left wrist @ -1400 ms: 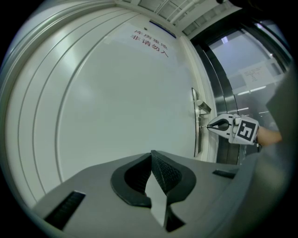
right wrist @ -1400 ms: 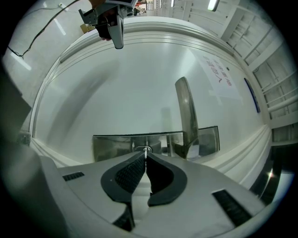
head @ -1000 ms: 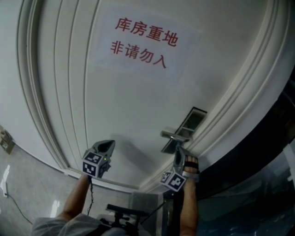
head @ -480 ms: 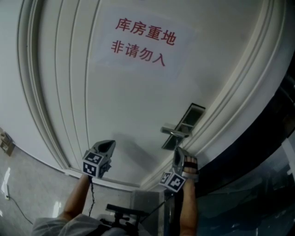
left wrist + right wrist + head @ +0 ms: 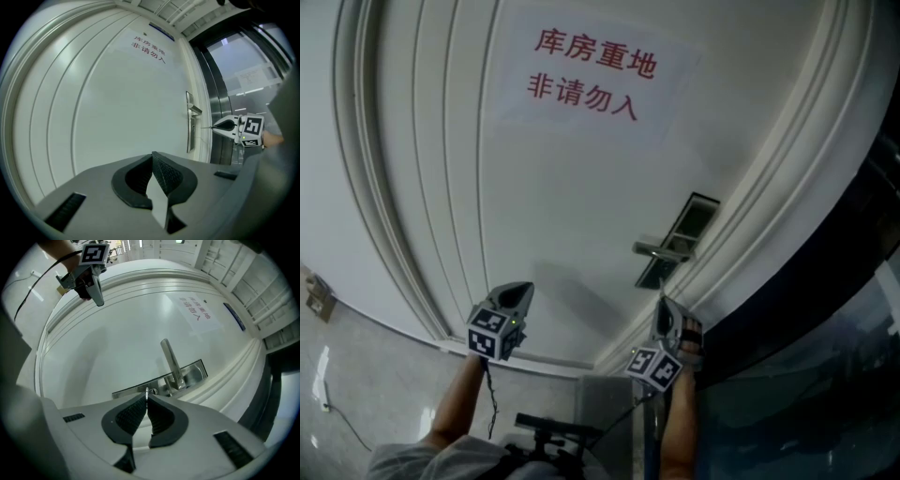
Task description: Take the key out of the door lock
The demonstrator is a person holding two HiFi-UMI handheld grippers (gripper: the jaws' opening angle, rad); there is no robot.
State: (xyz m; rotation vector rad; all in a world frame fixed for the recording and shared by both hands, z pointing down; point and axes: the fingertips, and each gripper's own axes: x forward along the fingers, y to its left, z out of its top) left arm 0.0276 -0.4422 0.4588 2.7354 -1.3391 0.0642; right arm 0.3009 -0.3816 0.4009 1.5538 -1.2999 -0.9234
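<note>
Facing a white panelled door (image 5: 562,216) with a paper sign (image 5: 591,80) in red characters stuck high on it, the person holds a gripper out level in each hand; the right gripper (image 5: 146,398) is at the lock side, its jaws drawn narrow and pinched on a small metal key (image 5: 146,391), which shows edge-on at the very tips and pokes out toward the door; seen from the left gripper's side, the key's thin shaft points at the long metal lock plate (image 5: 194,370), and its tip looks just clear of the plate, though the gap is too fine for me to be sure; the lever handle (image 5: 169,359) sticks out from that plate above the key, untouched; the left gripper (image 5: 152,156) hangs well apart from the lock, out in front of the plain middle of the door, its jaws closed together at the tips with nothing between them; right of the door frame runs a dark glass panel (image 5: 825,309).
</note>
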